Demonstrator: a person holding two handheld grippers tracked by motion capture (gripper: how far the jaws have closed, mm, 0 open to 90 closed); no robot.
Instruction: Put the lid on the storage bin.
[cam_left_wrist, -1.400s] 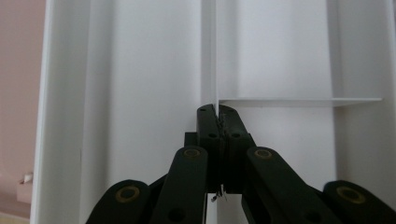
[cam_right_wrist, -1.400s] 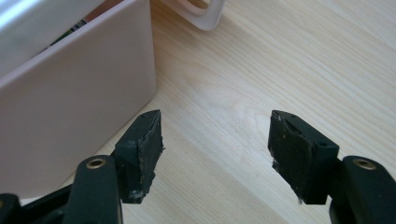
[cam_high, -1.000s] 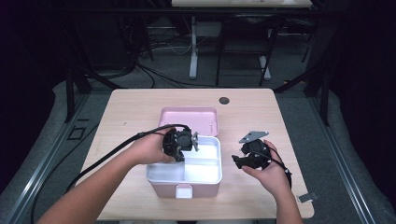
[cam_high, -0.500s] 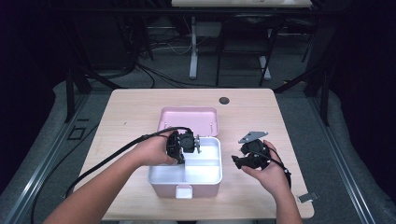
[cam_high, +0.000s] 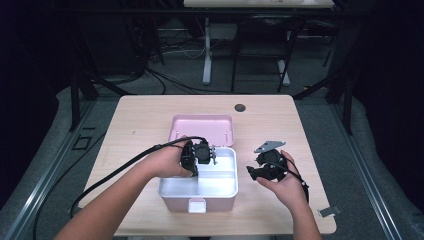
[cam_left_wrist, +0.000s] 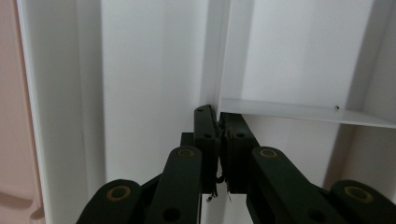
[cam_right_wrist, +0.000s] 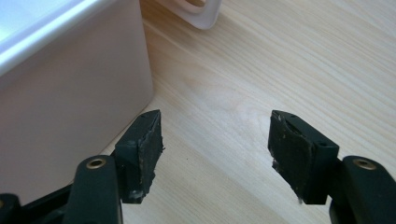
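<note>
Moved slightly since a second ago: left hand-held gripper (cam_high: 212, 154), nudged a little to the right above the open box (cam_high: 175, 202), now over the divider (cam_high: 198, 176) between the compartments. Pressed almost together, with only a hairline slit at the tips after just starting to part. Nothing visible between the pads. No change at the right hand-held gripper (cam_high: 252, 172): same spot on the surface (cam_high: 140, 120), just off the box's right wall, spread wide and empty. Lid (cam_high: 202, 127) lying flat behind the box, touching its back edge, as before.

Probably a light probe or a release at the divider rather than a pick-up. Box standing open and bare near the front middle of the surface, latch tab facing the person, closing not yet begun.

From above: layout and both hands clear, jaw gaps too small to read. From the left gripper view: tips (cam_left_wrist: 218, 112) right at the junction where the long partition (cam_left_wrist: 217, 56) meets the cross partition (cam_left_wrist: 299, 112), white floors bare on every side; contact with the partition impossible to tell. From the right gripper view: open jaws (cam_right_wrist: 215, 130) framing bare wood grain, the box's outer wall (cam_right_wrist: 70, 93) close by, not touched.
</note>
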